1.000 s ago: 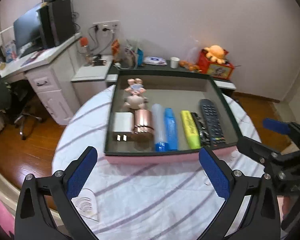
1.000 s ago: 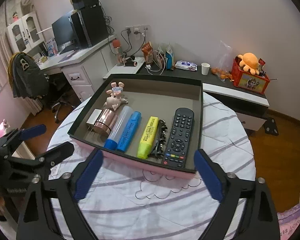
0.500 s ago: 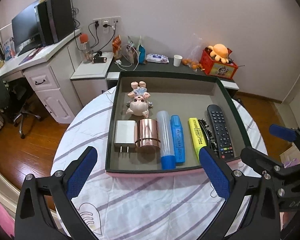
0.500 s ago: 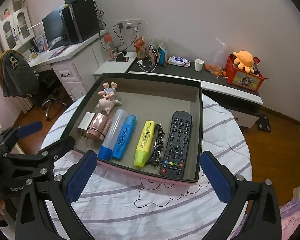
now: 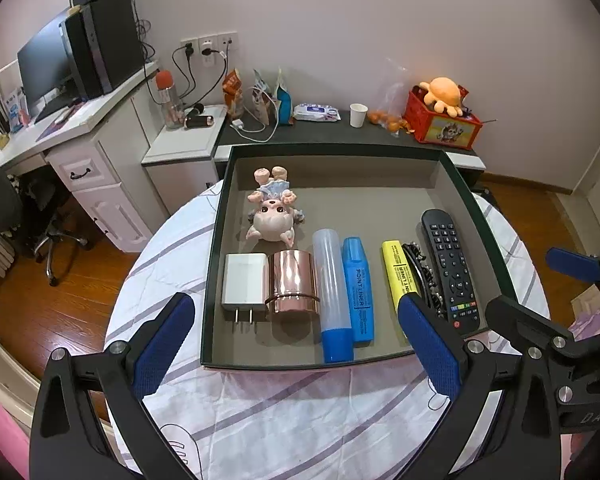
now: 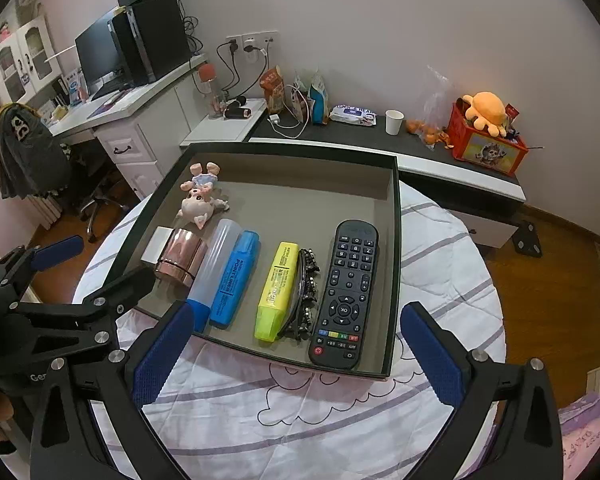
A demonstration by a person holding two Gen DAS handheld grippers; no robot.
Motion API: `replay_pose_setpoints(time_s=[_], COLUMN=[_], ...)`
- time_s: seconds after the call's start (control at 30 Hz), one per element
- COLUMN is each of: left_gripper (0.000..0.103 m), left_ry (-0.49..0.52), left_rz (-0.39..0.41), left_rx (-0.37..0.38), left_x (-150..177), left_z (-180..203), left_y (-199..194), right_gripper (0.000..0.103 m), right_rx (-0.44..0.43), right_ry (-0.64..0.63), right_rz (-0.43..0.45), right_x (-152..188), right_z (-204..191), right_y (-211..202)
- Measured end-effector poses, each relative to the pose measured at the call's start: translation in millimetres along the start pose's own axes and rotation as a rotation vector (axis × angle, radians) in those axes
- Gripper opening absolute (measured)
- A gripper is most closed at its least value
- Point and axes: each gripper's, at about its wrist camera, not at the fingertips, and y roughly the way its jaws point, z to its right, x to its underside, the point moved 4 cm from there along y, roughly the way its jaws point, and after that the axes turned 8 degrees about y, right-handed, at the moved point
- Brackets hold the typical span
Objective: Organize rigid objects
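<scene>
both grippers hang released over the round table (image 5: 284,420), holding nothing, the dark tray (image 5: 216,240) just ahead of them. inside the tray, one row runs along its near wall: one white charger (image 5: 245,282), one copper cylinder (image 5: 292,282), one clear tube (image 5: 332,292), one blue highlighter (image 5: 358,288), one yellow highlighter (image 5: 398,276), one beaded hair clip (image 5: 420,272) and one remote (image 5: 450,264), all with long axes pointing away from the grippers. one pig figurine (image 5: 274,210) lies behind the charger. the left gripper (image 5: 296,348) is nearer the charger end, the right gripper (image 6: 296,354) nearer the remote; the sorting looks finished.
</scene>
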Motion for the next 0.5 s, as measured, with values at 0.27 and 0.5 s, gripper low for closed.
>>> replay_pose_setpoints(time_s=[0.27,0.5], left_gripper=[0.103,0.103], left_ry=[0.008,0.014], left_rz=[0.021,0.063], left_rx=[-0.020,-0.039], left_x=[-3,-4], left_z=[6,12], left_y=[-7,-25], right_gripper=[0.103,0.103], right_rx=[-0.016,-0.023], right_ry=[0.021,0.016], right_rz=[0.017,0.052], right_x=[2,3], right_z=[8,10], right_y=[-2,-16])
